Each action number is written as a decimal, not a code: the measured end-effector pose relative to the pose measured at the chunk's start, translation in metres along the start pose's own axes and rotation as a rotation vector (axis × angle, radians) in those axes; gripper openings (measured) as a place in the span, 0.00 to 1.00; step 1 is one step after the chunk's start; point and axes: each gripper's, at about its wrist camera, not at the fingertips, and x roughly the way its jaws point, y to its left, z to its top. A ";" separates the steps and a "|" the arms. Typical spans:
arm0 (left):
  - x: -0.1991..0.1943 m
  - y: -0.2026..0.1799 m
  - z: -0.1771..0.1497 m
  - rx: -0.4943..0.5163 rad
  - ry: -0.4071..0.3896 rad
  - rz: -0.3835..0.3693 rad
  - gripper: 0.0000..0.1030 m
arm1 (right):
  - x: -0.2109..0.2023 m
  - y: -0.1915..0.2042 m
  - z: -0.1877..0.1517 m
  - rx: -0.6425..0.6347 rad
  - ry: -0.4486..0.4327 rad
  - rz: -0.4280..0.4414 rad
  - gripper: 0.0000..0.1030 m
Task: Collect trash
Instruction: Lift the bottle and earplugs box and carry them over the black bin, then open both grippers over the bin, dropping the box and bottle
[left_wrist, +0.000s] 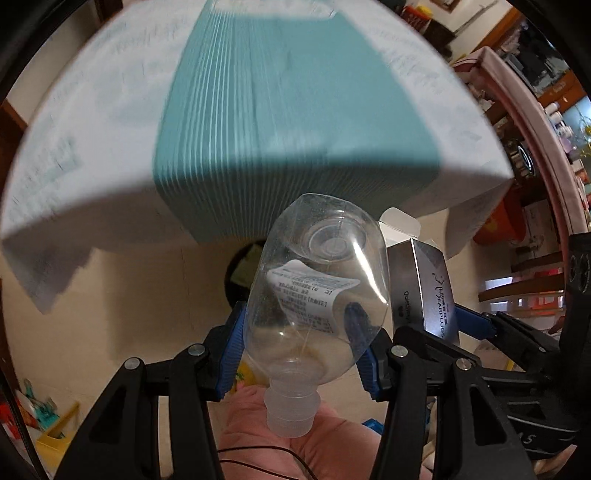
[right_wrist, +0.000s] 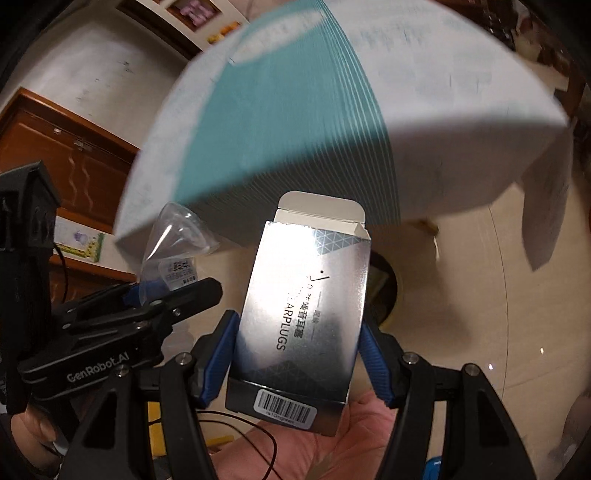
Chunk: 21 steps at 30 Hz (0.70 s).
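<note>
The left gripper is clenched on an empty clear bottle, its cap end pointing back toward the person. The right gripper grasps a silver earplug box by its long sides, top flap open. Both pieces of trash hang side by side, near the table edge with its teal-and-white cloth, above a dark round bin on the pale floor.

The bottle is smooth and rounded, so it could squirt out of the pads if squeezed harder. The thin box may crush or twist. Released too far from the bin mouth, either could bounce onto the floor. The two grippers sit close and could knock together.
</note>
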 end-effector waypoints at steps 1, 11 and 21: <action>0.015 0.006 -0.002 -0.009 0.008 -0.007 0.50 | 0.013 -0.004 -0.002 0.009 0.016 -0.012 0.62; 0.164 0.061 -0.003 -0.076 0.051 -0.015 0.50 | 0.166 -0.055 -0.014 0.026 0.121 -0.112 0.63; 0.257 0.089 -0.015 -0.089 0.051 0.008 0.76 | 0.274 -0.097 -0.018 0.092 0.090 -0.121 0.76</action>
